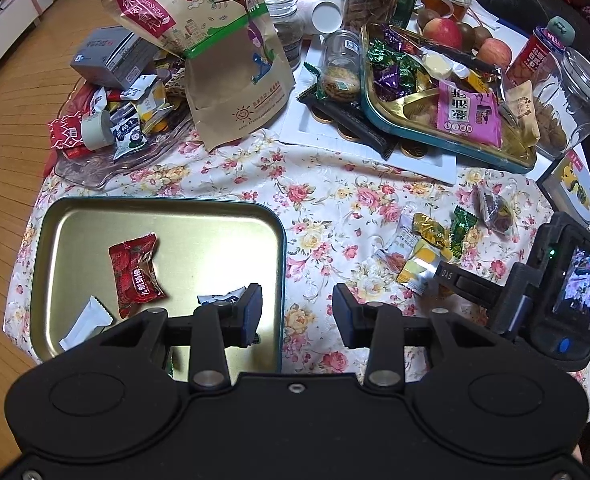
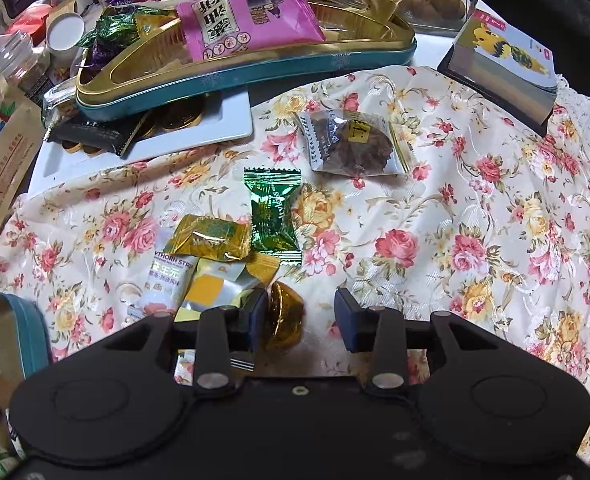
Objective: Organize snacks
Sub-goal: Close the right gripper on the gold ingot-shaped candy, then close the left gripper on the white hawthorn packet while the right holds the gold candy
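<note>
while the right gripper hangs over the loose sweets, the scene reads so:

gold foil sweet [image 2: 285,316]: lies on the floral cloth between the right gripper's fingers, against the inner face of the left finger, clear of the right one.
right gripper [image 2: 301,316]: points steeply down; jaws apart, not pressing on the sweet.
loose sweets: at 11 o'clock from the gold foil sweet, a yellow-and-silver sachet [image 2: 215,288], a white hawthorn strip packet [image 2: 167,276] and a gold wrapped candy [image 2: 209,236], overlapping; a green wrapped candy [image 2: 275,218] at 12 o'clock; a clear packet of dark dried fruit [image 2: 355,142] further at 1 o'clock.
left gripper [image 1: 298,312]: jaws parted, nothing between them, over the right rim of the gold tin lid [image 1: 75,216].
tin lid contents: a red plum candy [image 1: 137,274] near the middle, a white packet [image 1: 85,322] at 7 o'clock, a blue-and-white packet [image 1: 221,298] partly behind the left finger.
filled tin tray [image 1: 447,148]: at 1 o'clock from the lid, holding a pink packet [image 1: 467,110] and purple and green candies.
kraft paper pouch [image 1: 223,56]: at 12 o'clock from the lid, leaning over a clear glass dish [image 1: 95,168] piled with packets.
</note>
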Demonstrator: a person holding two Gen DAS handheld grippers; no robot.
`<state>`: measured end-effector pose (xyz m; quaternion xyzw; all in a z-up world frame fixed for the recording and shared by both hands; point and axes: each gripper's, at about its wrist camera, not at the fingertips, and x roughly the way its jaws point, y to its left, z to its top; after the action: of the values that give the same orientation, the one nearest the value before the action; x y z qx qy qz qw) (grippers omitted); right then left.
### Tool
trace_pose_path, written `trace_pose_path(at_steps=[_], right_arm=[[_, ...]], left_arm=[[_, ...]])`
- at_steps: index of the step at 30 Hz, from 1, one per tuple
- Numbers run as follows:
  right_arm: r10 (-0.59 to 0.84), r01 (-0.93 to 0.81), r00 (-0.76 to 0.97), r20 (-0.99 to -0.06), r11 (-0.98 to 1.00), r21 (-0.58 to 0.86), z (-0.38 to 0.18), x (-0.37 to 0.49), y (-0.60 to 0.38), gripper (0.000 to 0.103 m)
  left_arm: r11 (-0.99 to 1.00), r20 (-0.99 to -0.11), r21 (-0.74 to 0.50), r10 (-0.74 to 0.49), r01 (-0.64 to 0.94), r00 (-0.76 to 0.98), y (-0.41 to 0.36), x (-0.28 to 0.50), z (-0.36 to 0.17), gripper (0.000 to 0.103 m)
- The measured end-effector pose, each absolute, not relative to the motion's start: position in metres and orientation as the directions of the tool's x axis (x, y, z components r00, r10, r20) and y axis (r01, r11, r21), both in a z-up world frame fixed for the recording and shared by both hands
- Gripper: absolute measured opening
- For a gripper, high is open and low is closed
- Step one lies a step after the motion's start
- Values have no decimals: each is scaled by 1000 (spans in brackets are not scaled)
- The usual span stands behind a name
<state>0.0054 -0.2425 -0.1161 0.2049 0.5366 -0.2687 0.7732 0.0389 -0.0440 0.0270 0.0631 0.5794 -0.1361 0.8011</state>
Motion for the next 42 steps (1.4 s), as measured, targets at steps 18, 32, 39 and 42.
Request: trace_pose_path(at_steps=[18, 32, 39, 42], right_arm=[[-55, 637, 262, -963, 760, 130, -102, -31, -260, 20], [39, 647, 325, -945, 719, 253, -72, -68, -290, 20], [24, 633, 386, -922, 721, 283, -43, -71, -295, 20], [-11, 627, 401, -916, 732, 266, -27, -73, -294, 20]], left_arm=[[942, -947, -46, -146, 332, 285, -62, 34, 21, 49], [938, -934, -88, -195, 337, 299, -123, 42, -8, 49], [908, -937, -33, -174, 418, 303, -158, 41, -31, 49], [893, -945, -32, -174, 449, 279, -167, 48, -40, 49]])
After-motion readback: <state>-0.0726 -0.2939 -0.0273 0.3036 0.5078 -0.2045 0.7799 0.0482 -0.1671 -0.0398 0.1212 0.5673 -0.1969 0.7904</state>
